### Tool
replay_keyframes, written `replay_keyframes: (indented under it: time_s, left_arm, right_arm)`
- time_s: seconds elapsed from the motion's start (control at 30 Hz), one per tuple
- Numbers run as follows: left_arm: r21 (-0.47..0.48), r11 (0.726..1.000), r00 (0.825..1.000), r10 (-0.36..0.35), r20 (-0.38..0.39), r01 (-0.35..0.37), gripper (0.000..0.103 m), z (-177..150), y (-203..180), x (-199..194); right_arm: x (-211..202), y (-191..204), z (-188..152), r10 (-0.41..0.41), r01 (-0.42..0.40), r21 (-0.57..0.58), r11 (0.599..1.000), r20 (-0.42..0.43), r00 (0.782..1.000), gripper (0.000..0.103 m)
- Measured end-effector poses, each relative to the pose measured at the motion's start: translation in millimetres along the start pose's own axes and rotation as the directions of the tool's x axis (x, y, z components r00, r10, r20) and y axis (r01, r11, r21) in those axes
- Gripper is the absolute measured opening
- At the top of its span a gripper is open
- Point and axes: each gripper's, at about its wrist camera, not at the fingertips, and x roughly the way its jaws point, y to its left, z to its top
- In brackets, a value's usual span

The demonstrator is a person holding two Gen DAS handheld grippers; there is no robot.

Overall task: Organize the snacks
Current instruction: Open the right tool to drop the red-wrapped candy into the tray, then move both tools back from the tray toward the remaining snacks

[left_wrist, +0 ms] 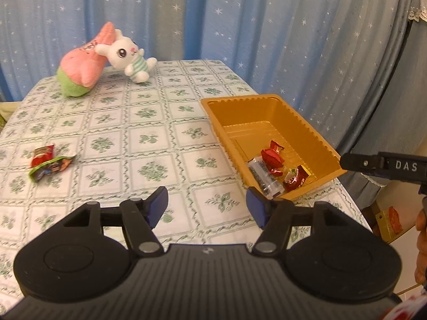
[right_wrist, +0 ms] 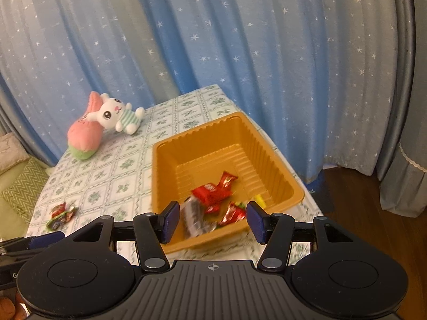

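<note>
Both my left gripper (left_wrist: pixel 206 205) and right gripper (right_wrist: pixel 212 222) have fingers apart, empty; the loose wrappers (left_wrist: pixel 50 162) on the worktop (left_wrist: pixel 149 122) look light, crinkly, slippery; I'd pinch a twisted end.

Both the left gripper (left_wrist: pixel 206 204) and right gripper (right_wrist: pixel 212 220) hover with jaws spread wide, holding nothing.

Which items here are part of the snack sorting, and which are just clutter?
Job:
- orange tray
- wrapped snacks in the tray
- two loose snack packets on the tablecloth
- left gripper, right gripper, both open and empty

Lying about:
- white bunny plush
- pink plush
- starry blue curtain
</note>
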Motion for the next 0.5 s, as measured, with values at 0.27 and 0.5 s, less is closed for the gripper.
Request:
replay_keyframes:
  time_s: [0.27,0.5]
  left_arm:
    - [-0.030,0.999,0.999,0.033,0.033,-0.032,0.068,-10.5,22.0,-43.5]
    - [-0.056,0.996,0.996,0.069,0.050,-0.066,0.071,-23.0,43.5,-74.2]
  right_arm:
    - [-28.2,36.3,-17.7,0.023,-0.023,-0.050,0.998,0.006,1.000,0.056]
    - [-37.4,66.9,-35.1,0.052,-0.053,-0.086,0.995,-0.012,0.999,0.056]
